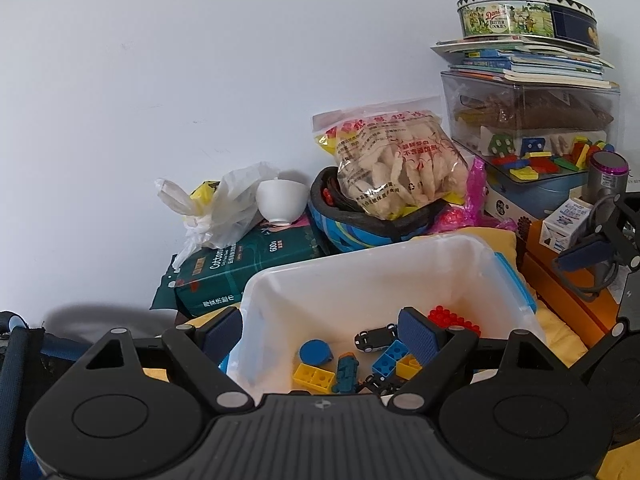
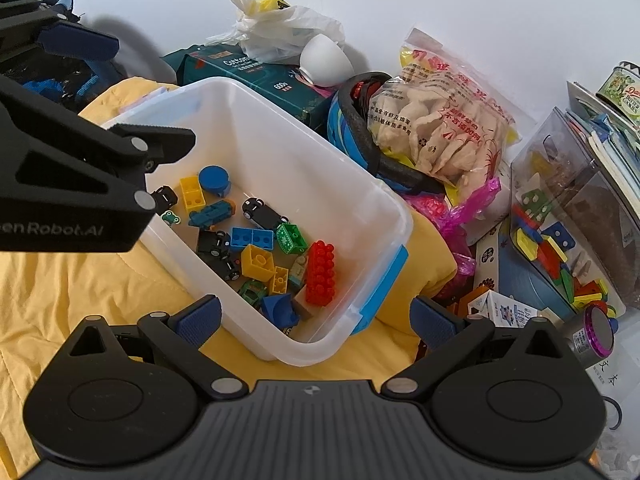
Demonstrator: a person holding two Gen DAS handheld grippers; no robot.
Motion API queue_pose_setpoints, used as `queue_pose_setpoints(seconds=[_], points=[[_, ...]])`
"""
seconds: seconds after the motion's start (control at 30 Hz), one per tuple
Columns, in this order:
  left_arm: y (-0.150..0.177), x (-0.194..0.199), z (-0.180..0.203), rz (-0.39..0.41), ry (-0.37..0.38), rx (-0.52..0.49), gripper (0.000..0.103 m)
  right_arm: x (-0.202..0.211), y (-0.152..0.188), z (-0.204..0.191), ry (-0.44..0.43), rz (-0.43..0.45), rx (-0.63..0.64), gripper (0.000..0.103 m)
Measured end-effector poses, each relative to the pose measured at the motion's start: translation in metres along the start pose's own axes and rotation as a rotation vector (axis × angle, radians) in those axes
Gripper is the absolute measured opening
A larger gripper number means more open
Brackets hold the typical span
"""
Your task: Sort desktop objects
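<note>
Sorting appears to be between picks, judged from both views: many toys already lie in the bin and neither claw carries anything.

From the left wrist view, the left claw (image 1: 320, 330) is seen spread wide and empty, its left pad outside the near wall of the white bin (image 1: 472, 248) and its right pad over the inside. Within the bin, a blue disc (image 1: 315, 353), a yellow brick (image 1: 314, 377) and a small black car (image 1: 375, 338) are seen on the floor. Behind the bin, a snack bag (image 1: 400, 164) rests in a blue helmet (image 1: 360, 232), and a milk carton (image 1: 566, 222) stands at the right, still outside the bin.

From the right wrist view, the right claw (image 2: 316, 320) is likewise seen spread and empty, hovering at the bin's near corner above the yellow cloth (image 2: 80, 300). A red brick (image 2: 321, 272) and a green brick (image 2: 291, 239) are seen among the sorted pieces. The left claw's body is seen at the bin's left rim.

No loose toy is seen on the cloth. The next move probably calls for one claw to be swung away from the bin toward an unsorted item, perhaps the carton, and closed on it squarely, clear of the surrounding clutter.
</note>
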State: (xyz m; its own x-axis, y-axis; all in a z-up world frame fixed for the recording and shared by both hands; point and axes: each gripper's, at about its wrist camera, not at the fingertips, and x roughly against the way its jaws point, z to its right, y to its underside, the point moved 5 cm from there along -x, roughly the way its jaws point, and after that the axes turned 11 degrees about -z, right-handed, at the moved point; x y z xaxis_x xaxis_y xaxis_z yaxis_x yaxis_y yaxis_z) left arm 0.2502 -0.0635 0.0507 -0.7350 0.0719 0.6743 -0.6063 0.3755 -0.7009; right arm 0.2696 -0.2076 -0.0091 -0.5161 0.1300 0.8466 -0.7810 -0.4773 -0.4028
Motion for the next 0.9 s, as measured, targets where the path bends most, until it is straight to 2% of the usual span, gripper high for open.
queue_pose_setpoints(seconds=[0.63,0.73,0.9], points=[[0.0053,-0.0079,-0.0038,-0.015,-0.007,-0.017,0.088,-0.0053,-0.0004,-0.0066,-0.013,-0.012,-0.001,0.103],[0.0065,-0.0075,-0.0033,-0.002,-0.046,-0.036,0.088,-0.0055,-0.0006,-0.0072,-0.014,-0.010,0.002,0.103],[0.0057,-0.0054,0.0001,0.013,-0.023,-0.055,0.088,-0.0072,-0.0013,-0.0061,-0.016,-0.011,0.004,0.103]])
